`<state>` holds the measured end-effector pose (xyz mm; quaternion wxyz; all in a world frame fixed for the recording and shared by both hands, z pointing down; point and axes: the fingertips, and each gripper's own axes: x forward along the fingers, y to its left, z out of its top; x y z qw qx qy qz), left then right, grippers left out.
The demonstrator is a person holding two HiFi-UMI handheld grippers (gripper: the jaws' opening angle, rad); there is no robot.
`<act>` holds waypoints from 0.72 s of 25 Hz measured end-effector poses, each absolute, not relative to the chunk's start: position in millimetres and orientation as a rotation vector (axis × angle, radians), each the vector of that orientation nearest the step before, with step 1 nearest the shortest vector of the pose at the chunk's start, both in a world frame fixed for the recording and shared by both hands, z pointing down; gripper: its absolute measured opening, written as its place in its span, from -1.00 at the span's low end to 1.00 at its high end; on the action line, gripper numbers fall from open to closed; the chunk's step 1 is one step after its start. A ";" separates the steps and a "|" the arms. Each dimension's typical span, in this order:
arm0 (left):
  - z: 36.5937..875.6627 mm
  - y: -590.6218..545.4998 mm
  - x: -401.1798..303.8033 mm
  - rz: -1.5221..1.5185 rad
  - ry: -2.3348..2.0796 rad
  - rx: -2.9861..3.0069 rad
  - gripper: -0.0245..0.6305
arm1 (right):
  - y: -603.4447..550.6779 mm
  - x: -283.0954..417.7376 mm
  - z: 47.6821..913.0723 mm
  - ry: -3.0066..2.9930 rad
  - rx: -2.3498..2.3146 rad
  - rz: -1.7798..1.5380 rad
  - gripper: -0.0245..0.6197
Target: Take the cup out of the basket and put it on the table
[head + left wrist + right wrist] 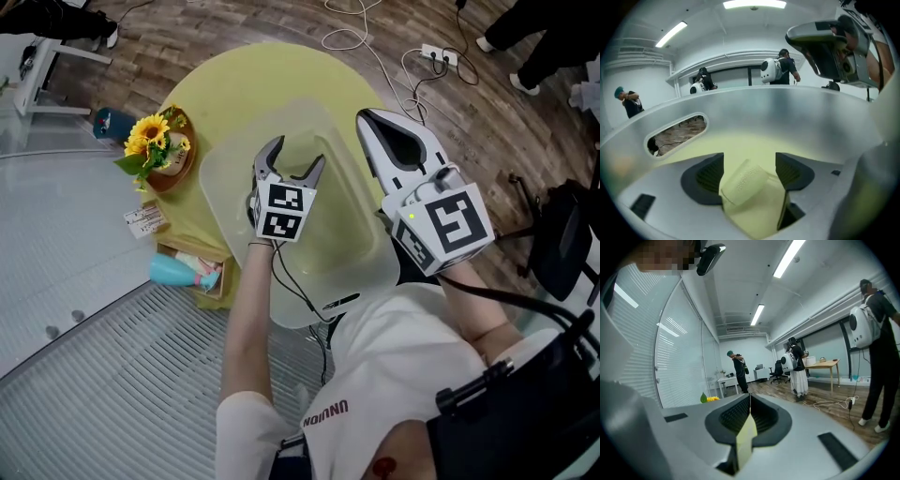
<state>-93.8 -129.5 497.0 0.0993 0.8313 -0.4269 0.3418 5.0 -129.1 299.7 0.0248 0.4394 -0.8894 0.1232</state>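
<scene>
Hovering inside the basket [220, 192], my left gripper [298, 152] stands wide open around the pale cup [750, 190], which lies tilted between its pads. My right gripper [368, 118], jaws together, sits farther off by the rim.

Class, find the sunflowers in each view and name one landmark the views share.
Head view: sunflowers, upper left, at the yellow table's edge.
Left gripper view: not in it.
Right gripper view: low left, small.
Shared landmark: the wooden floor.
</scene>
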 end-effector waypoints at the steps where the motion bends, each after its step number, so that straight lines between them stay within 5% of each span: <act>1: 502.7 -128.9 -92.3 1.048 -1.241 2.465 0.13 | -129.4 6.8 300.3 -2.747 1.365 0.383 -0.86; 18: 558.3 -133.4 -84.5 1.334 -1.071 2.432 0.22 | -124.9 28.7 304.3 -2.718 1.455 0.419 -0.86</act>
